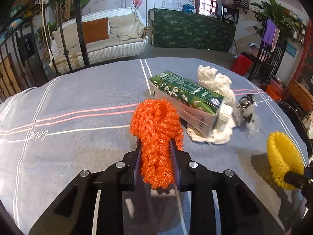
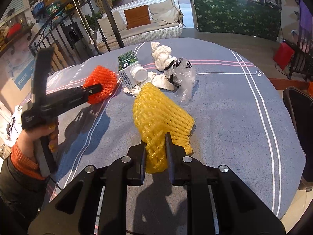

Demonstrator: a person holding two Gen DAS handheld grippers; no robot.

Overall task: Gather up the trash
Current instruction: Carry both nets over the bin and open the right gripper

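My left gripper (image 1: 155, 143) is shut on an orange foam net (image 1: 156, 129) and holds it above the blue-grey tablecloth (image 1: 78, 101). My right gripper (image 2: 155, 137) is shut on a yellow foam net (image 2: 160, 113), also lifted. The orange net (image 2: 100, 84) and left gripper (image 2: 95, 88) show at left in the right wrist view; the yellow net (image 1: 281, 158) shows at right in the left wrist view. On the table lie a green and white carton (image 1: 187, 98), crumpled white tissue (image 1: 215, 82), and a clear plastic bag (image 2: 182, 76).
The round table's edge (image 2: 289, 129) curves at right beside a dark chair (image 2: 299, 117). A white wicker swing sofa (image 1: 101, 39) and a green-covered counter (image 1: 191, 29) stand beyond the table. A red bin (image 1: 241, 63) stands on the floor at right.
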